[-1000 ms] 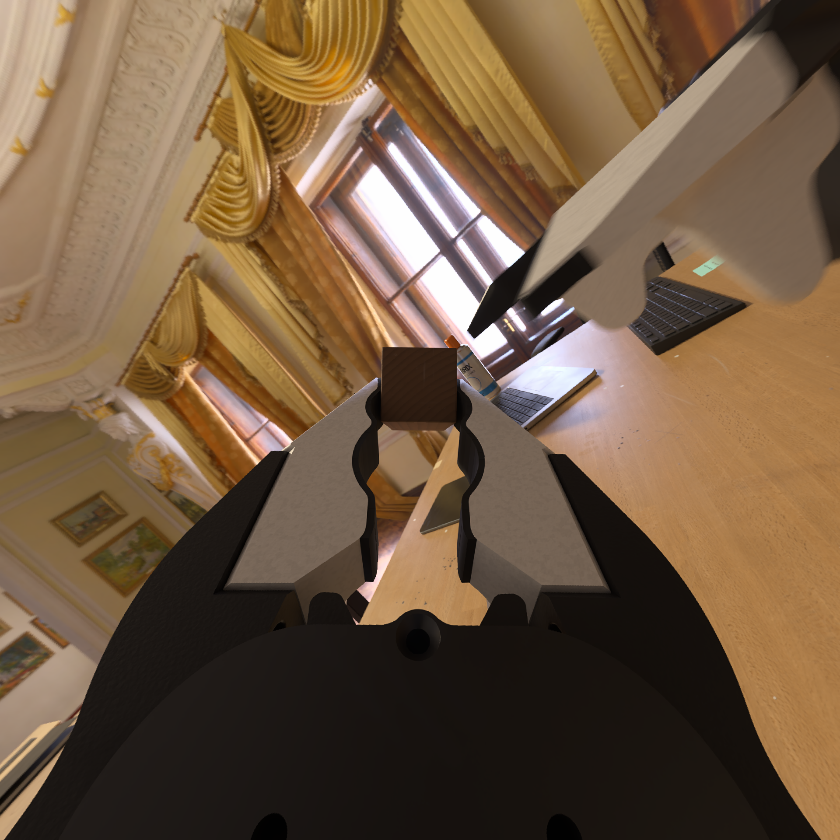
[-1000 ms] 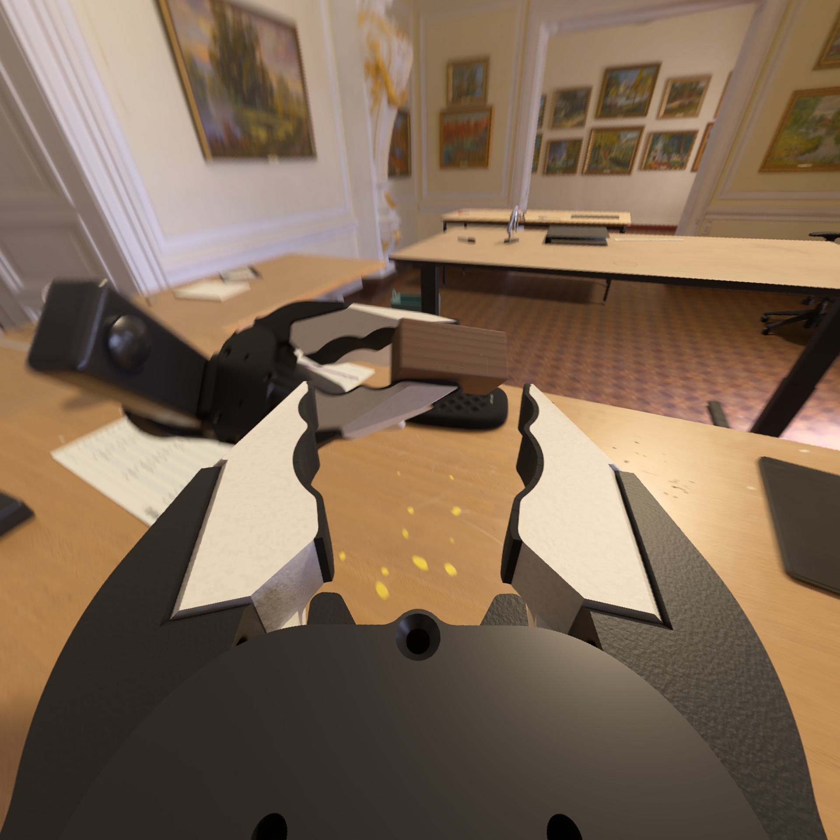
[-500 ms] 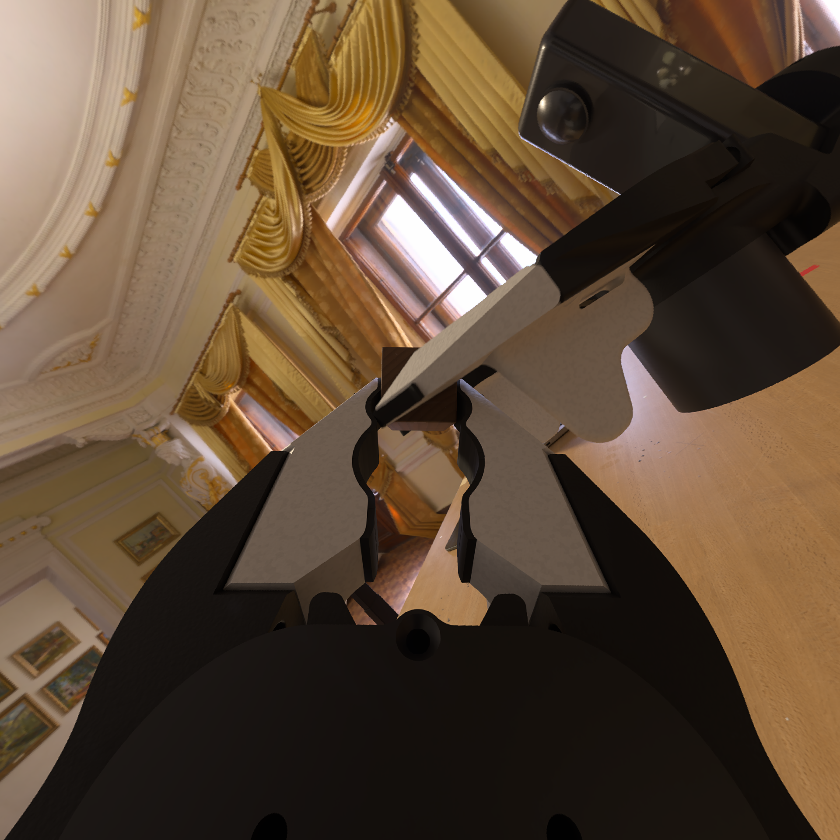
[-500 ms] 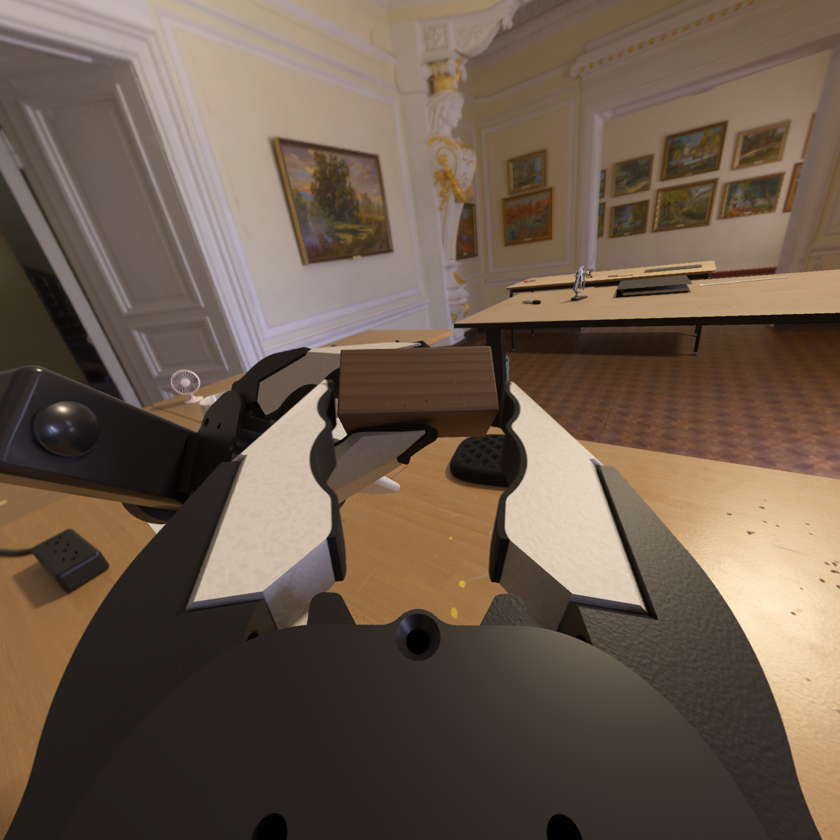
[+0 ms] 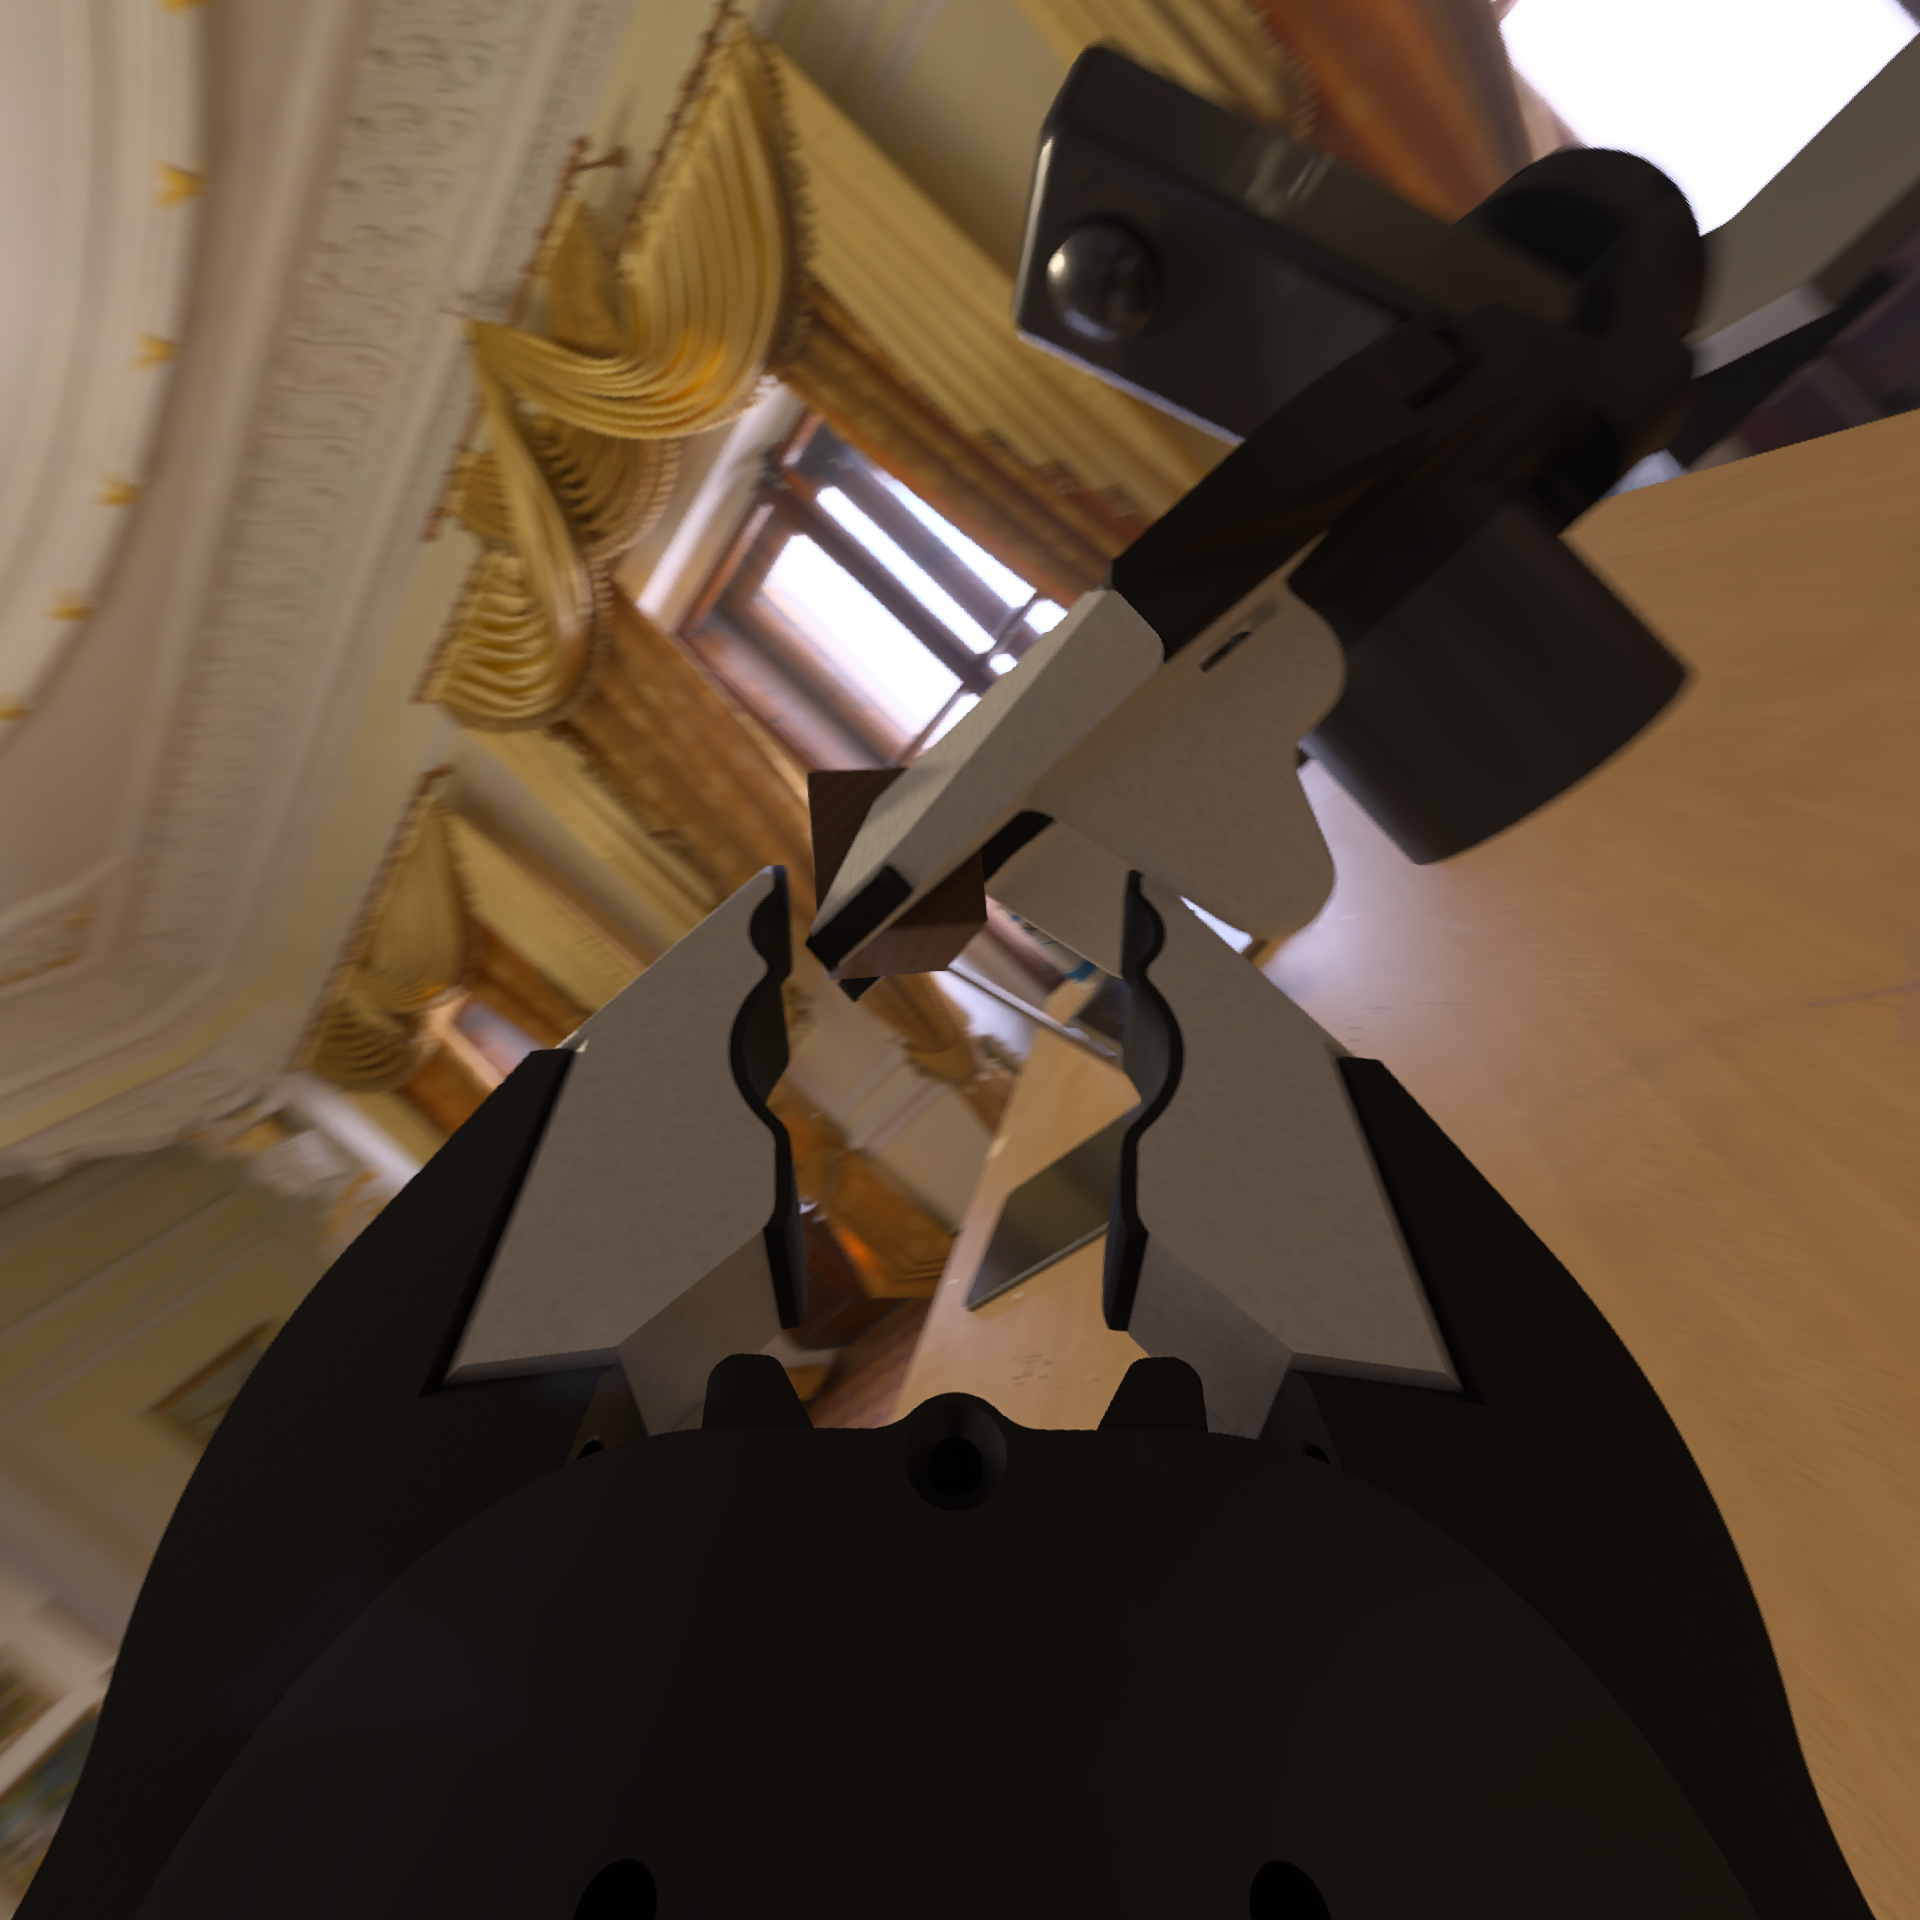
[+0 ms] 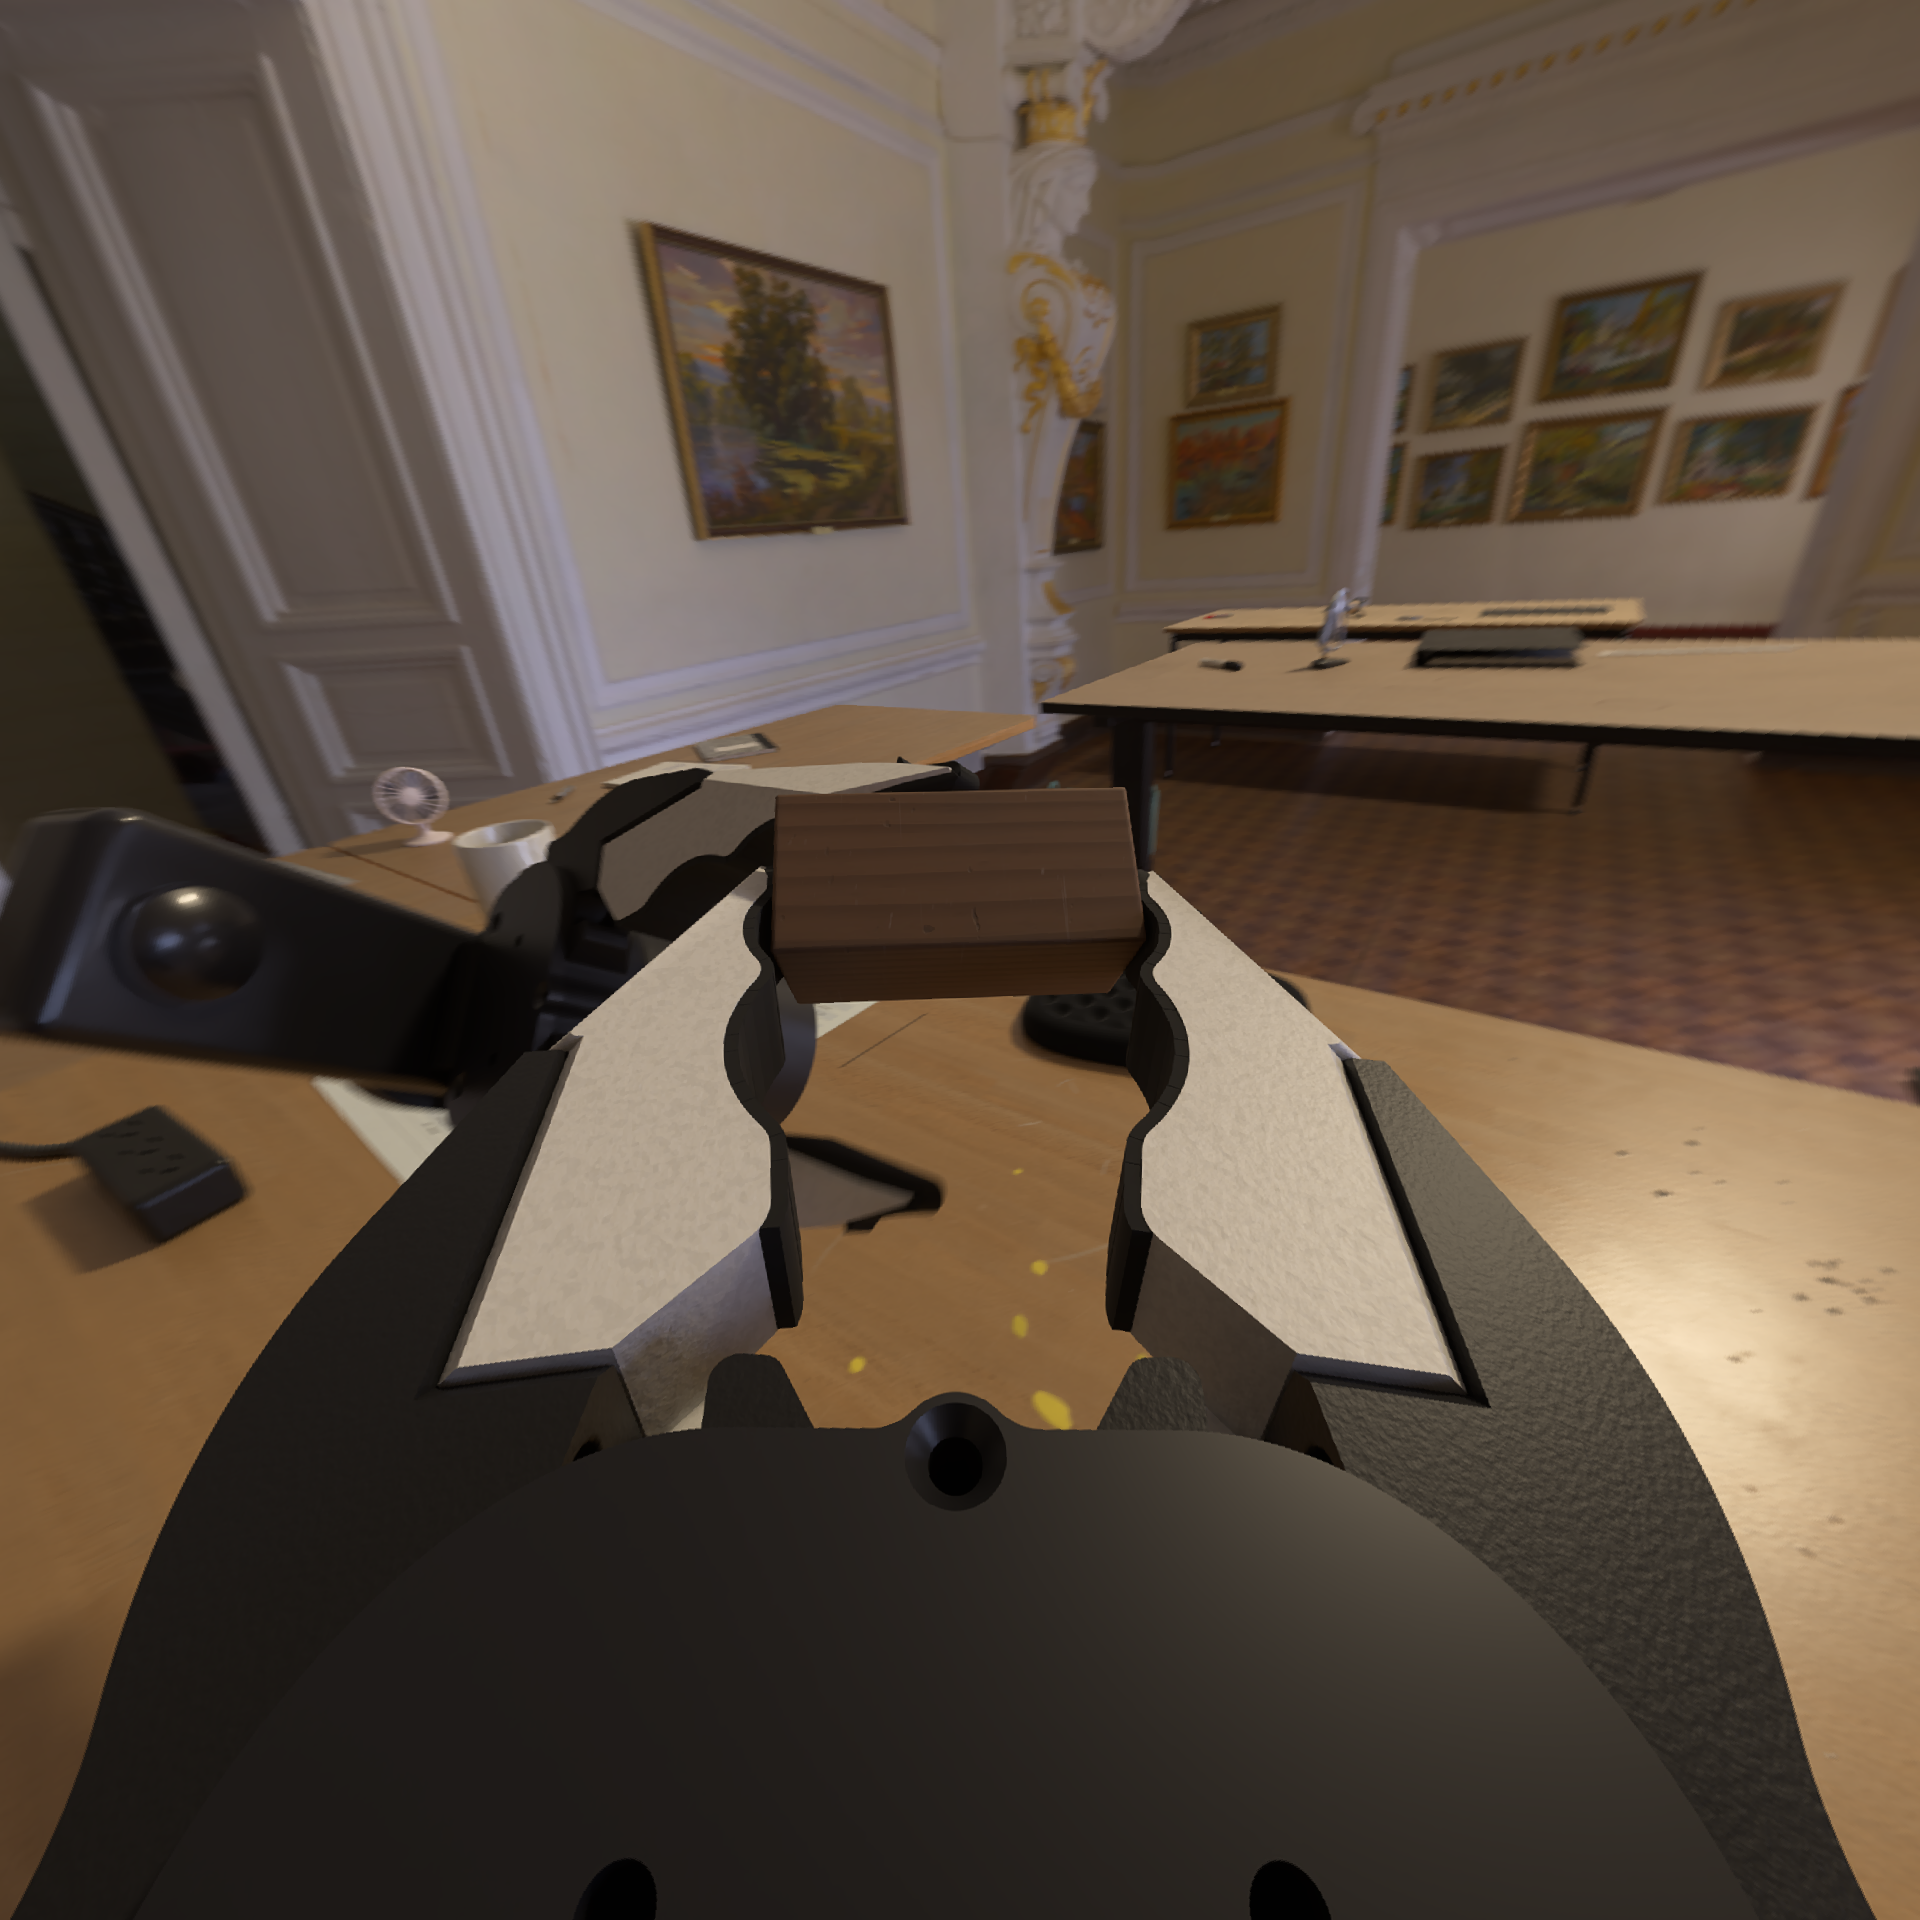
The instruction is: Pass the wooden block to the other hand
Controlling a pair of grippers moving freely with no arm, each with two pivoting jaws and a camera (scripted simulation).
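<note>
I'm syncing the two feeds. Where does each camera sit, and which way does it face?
Left wrist view: on the left tool, tilted up toward gold curtains and a window; its own open grey fingers show.
Right wrist view: on the right tool, facing level across the light wooden desk toward painting-hung walls; its fingers clamp the brown rectangular wooden block.
Shared: the block, and each shows the other tool.

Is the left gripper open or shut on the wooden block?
Open. The left gripper has gaps beside the wooden block, which the right gripper clamps.
</note>
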